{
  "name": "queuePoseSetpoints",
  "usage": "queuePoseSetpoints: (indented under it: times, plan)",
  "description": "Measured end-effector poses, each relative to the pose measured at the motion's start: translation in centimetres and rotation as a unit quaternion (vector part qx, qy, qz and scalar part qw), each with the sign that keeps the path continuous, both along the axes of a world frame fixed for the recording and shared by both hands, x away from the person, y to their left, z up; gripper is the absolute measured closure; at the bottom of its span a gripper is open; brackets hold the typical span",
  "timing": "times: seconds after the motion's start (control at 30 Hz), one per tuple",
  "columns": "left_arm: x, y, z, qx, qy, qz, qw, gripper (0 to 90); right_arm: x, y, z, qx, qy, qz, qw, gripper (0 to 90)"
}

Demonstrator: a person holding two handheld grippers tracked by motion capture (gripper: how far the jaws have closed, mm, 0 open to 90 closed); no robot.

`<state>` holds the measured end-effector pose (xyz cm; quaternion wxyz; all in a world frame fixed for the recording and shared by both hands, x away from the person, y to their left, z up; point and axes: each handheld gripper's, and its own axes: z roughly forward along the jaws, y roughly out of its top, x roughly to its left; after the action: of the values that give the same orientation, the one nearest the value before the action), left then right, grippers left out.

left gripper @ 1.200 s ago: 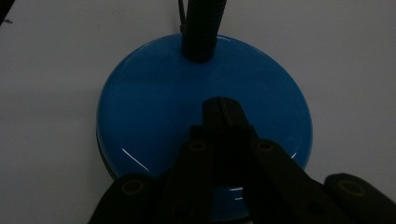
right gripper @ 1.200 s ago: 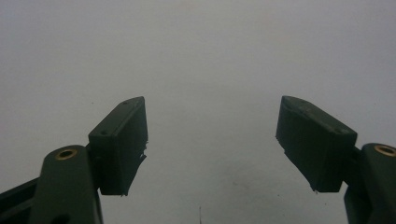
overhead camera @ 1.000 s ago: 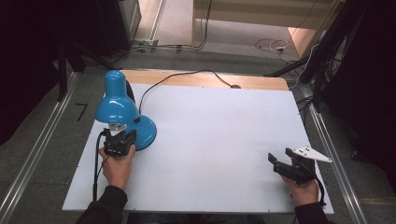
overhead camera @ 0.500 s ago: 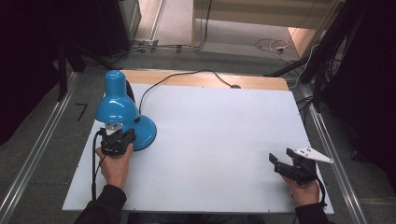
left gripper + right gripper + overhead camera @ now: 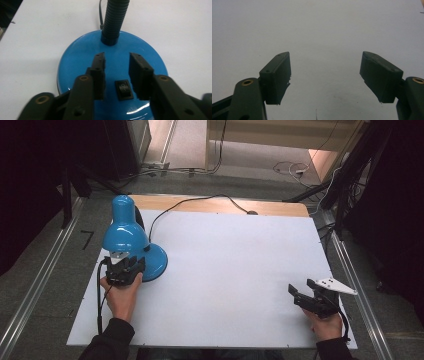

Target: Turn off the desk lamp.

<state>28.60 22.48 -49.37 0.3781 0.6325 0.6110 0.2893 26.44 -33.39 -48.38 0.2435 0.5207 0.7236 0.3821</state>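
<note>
Two grippers are held over a white board [image 5: 240,270] laid on a wooden table [image 5: 220,206], and a blue desk lamp [image 5: 131,240] is taken as the landmark, standing near the board's far left corner. Its round blue base [image 5: 110,75] rests flat on the board, a black ribbed gooseneck [image 5: 115,20] rises from the rear of the base, and its black cord [image 5: 200,202] is led away from the lamp across the board's far edge. The left gripper [image 5: 116,65] is held just on the near side of the lamp, above the base, with its jaws parted by a narrow gap and nothing pinched between them. A black rocker switch [image 5: 123,89] set into the base is seen in the left gripper view between the two jaws; whether it is touched cannot be told. The right gripper [image 5: 300,296] is held well apart from the lamp, near the board's near right corner, with its jaws spread wide over bare white surface and nothing gripped
</note>
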Motion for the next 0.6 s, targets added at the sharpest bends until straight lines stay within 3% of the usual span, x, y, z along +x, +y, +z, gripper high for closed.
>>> queuePoseSetpoints:
  times: [0.23,0.6]
  plan:
    - [0.07,0.33,0.14,-0.009,-0.003,0.009,0.9999,42.0,0.01,-0.04,0.00,0.000,-0.001,0.000,1.0000,23.7]
    - [-0.30,0.52,0.56,-0.009,-0.005,0.008,0.9999,24.8,-0.03,-0.03,0.03,0.001,-0.001,0.000,1.0000,23.7]
